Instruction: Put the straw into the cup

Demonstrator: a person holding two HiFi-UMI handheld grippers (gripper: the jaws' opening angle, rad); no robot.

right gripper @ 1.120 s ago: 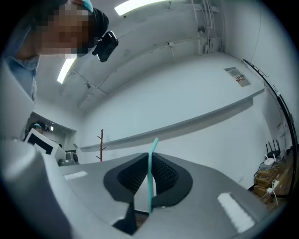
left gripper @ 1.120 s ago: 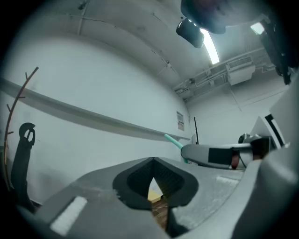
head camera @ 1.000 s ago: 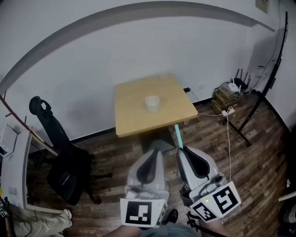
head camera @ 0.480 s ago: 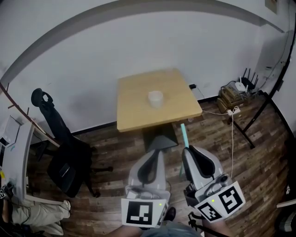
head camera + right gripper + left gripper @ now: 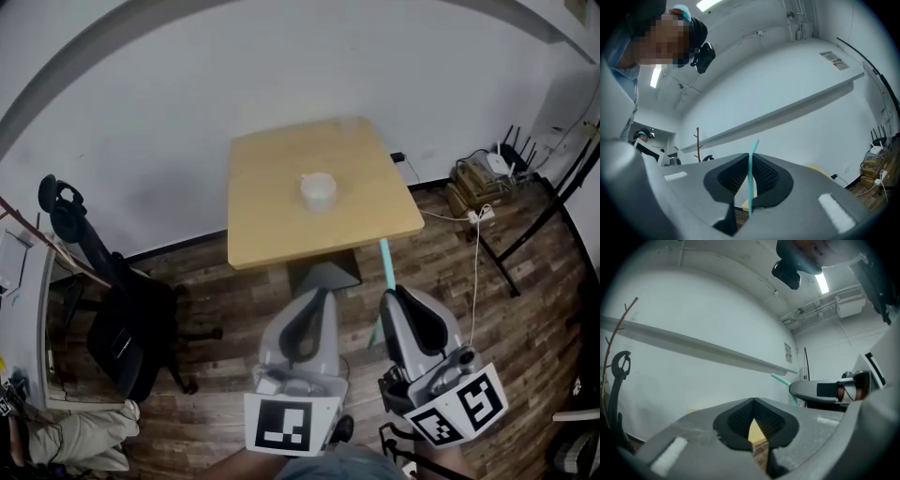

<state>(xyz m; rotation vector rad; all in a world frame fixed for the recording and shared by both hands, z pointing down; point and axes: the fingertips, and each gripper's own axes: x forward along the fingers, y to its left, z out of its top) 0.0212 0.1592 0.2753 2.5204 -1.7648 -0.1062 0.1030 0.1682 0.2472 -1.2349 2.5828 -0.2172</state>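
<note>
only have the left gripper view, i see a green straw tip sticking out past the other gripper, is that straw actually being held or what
observer: yes. The right gripper is shut on the straw, which stands upright between its jaws in the right gripper view.
operator: ok and where's the cup, i can't see it at all
observer: in the head view the cup stands upright near the middle of the table, ahead of both grippers.
operator: is the straw over the table yet
observer: not yet. In the head view its tip shows just short of the table's near edge, with the wooden floor behind it.
</note>
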